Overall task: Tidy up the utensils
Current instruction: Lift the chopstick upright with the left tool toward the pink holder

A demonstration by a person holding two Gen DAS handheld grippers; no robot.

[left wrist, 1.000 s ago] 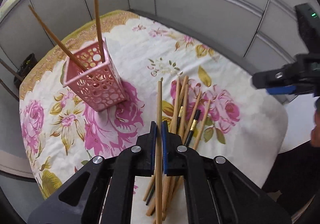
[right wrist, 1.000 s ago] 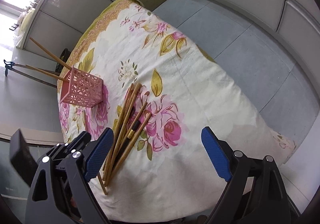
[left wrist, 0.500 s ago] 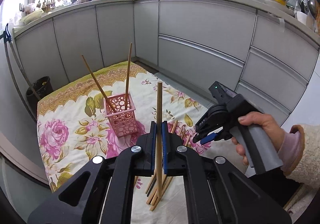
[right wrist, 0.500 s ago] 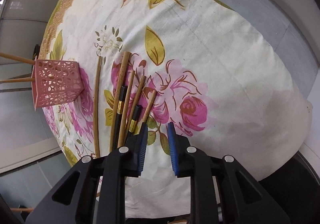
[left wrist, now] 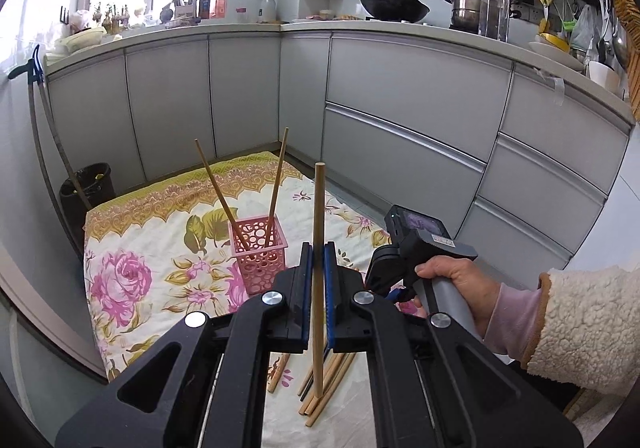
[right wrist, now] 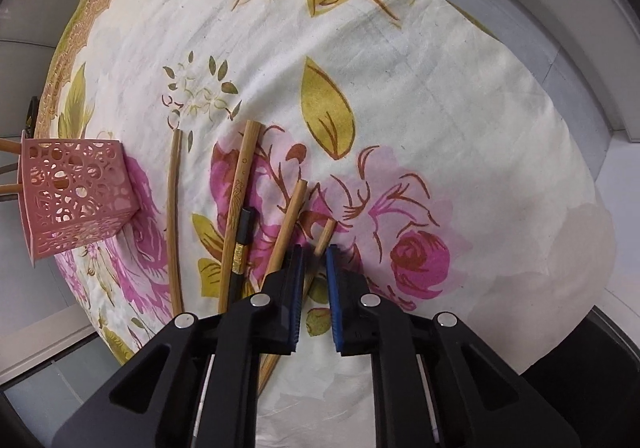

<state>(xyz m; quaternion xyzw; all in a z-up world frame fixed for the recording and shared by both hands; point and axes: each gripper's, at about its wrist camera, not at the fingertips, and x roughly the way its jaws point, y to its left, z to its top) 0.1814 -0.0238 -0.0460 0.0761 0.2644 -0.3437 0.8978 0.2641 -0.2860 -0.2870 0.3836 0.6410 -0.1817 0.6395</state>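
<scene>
My left gripper (left wrist: pixel 316 268) is shut on a wooden chopstick (left wrist: pixel 319 216) and holds it upright above the table. A pink perforated holder (left wrist: pixel 260 254) stands beyond it with two chopsticks (left wrist: pixel 244 192) leaning inside. The holder also shows in the right wrist view (right wrist: pixel 76 196) at the left. Several loose chopsticks (right wrist: pixel 240 208) lie on the floral tablecloth (right wrist: pixel 400 88). My right gripper (right wrist: pixel 314 256) is low over them, its jaws narrowly apart around the tip of a short wooden chopstick (right wrist: pixel 325 234). The right gripper also shows in the left wrist view (left wrist: pixel 394 284), held by a hand.
Grey kitchen cabinets (left wrist: pixel 400 120) stand behind the table. A black bin (left wrist: pixel 86 188) sits on the floor at the far left. The table's edges drop off at the right (right wrist: pixel 592 208) and near side.
My left gripper has lifted and tilted up with the chopstick, bringing the kitchen into view. My right gripper has narrowed its jaws and dropped down onto the loose chopsticks.
</scene>
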